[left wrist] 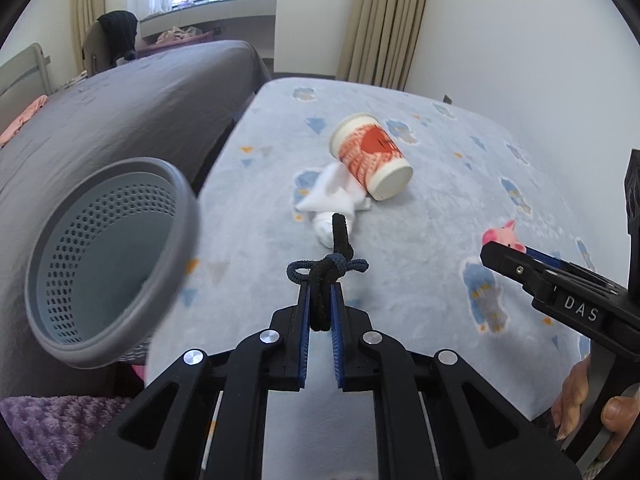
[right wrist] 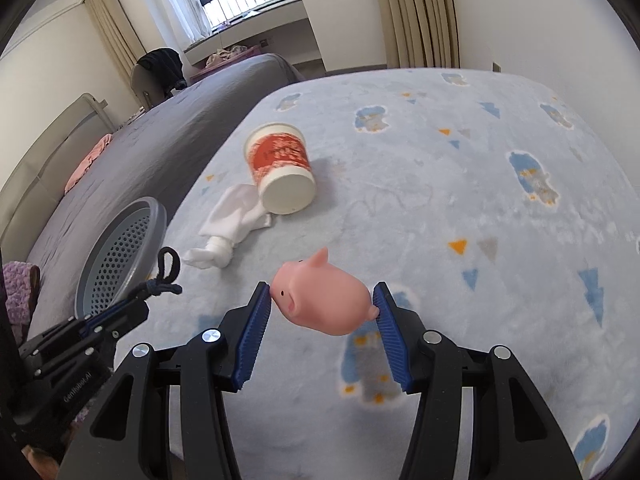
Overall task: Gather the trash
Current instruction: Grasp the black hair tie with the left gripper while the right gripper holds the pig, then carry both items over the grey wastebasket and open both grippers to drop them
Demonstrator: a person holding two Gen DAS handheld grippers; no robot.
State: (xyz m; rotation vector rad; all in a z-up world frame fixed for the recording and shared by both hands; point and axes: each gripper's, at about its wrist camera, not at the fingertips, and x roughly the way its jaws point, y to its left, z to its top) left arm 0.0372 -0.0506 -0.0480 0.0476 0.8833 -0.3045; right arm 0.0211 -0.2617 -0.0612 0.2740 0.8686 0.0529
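Observation:
My left gripper (left wrist: 320, 292) is shut on a black and navy hair tie (left wrist: 330, 264), held above the bed; it also shows in the right wrist view (right wrist: 162, 280). My right gripper (right wrist: 322, 300) is shut on a pink toy pig (right wrist: 322, 300), held above the bed; the pig also shows in the left wrist view (left wrist: 504, 236). A paper cup (left wrist: 372, 156) with red print lies on its side on the light blue blanket (left wrist: 440, 208). A crumpled white tissue (left wrist: 332, 200) lies against the cup. A grey perforated bin (left wrist: 108, 260) lies tilted at the left, mouth toward me.
A bed with a grey cover (left wrist: 120, 104) stands to the left, with a pink cloth (left wrist: 24, 116) on it. A purple knitted cloth (left wrist: 52, 420) lies at lower left. Curtains (left wrist: 380, 20), a window and a chair with dark clothing (left wrist: 116, 32) are at the back.

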